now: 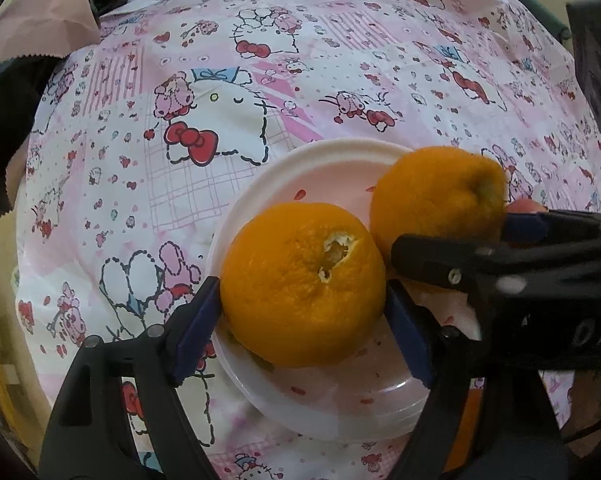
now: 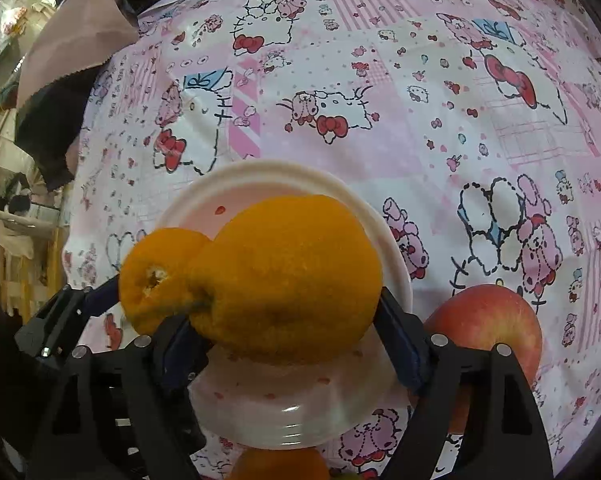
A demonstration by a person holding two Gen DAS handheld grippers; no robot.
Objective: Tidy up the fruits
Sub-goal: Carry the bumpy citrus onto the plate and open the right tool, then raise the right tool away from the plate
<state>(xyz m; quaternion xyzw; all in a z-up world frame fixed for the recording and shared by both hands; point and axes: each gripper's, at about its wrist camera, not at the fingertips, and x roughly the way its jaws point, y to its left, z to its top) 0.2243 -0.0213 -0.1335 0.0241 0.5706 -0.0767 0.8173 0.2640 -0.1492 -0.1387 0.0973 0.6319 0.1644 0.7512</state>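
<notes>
Two oranges sit side by side on a white plate (image 1: pixel 320 152) (image 2: pixel 284 172). The orange with torn peel (image 1: pixel 300 284) (image 2: pixel 152 276) lies between the blue pads of my left gripper (image 1: pixel 302 282), and both pads rest against its sides. The second orange (image 2: pixel 284 276) (image 1: pixel 436 196) sits in my right gripper (image 2: pixel 284 308). That gripper's right pad touches it and its left pad is hidden under the fruit. Both grippers point steeply down. The right gripper's fingers (image 1: pixel 428 260) cross the left wrist view from the right.
A red apple (image 2: pixel 484 324) lies on the patterned pink tablecloth (image 1: pixel 260 60) just right of the plate. Another orange (image 2: pixel 276 464) peeks in at the bottom edge. Dark and pink cloth (image 2: pixel 72 60) hangs at the far left corner.
</notes>
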